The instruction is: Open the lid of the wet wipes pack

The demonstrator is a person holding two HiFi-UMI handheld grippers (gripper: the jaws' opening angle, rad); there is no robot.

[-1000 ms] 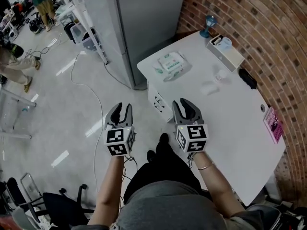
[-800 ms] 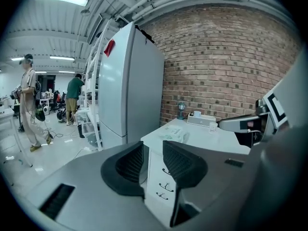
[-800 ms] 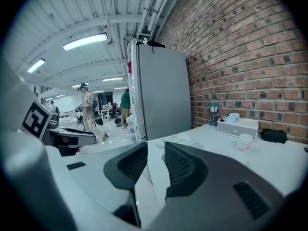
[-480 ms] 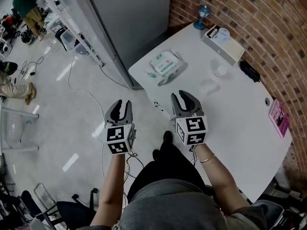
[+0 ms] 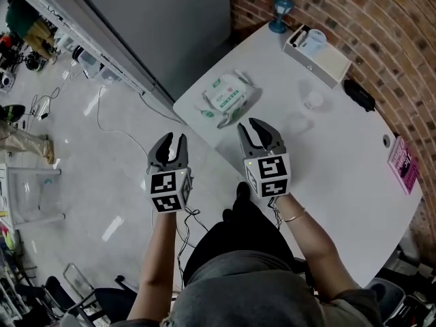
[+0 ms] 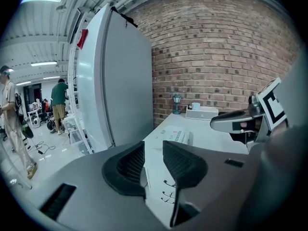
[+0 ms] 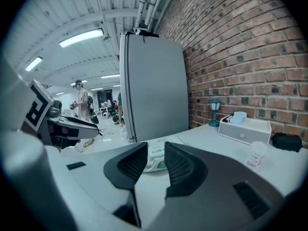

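The wet wipes pack (image 5: 224,99), white with a green label, lies near the left corner of the white table (image 5: 340,162), lid closed. My right gripper (image 5: 262,128) hovers over the table's near edge just short of the pack, jaws open and empty. In the right gripper view the pack (image 7: 156,159) shows through the gap of the right gripper (image 7: 156,153). My left gripper (image 5: 170,142) is over the floor to the left of the table, open and empty. In the left gripper view, the left gripper (image 6: 153,150) points at the table corner, with the pack (image 6: 179,136) beyond.
At the back of the table stand a white box with a cup (image 5: 319,54) and a blue lamp (image 5: 279,13). A small bottle (image 5: 313,101), a black object (image 5: 359,95) and a pink card (image 5: 407,166) lie to the right. A grey cabinet (image 5: 163,26) stands left of the table, with a brick wall (image 5: 381,33) behind it.
Both grippers have moved forward toward the table. The right one now reaches over the table edge, closer to the pack. Jaw gaps look unchanged.
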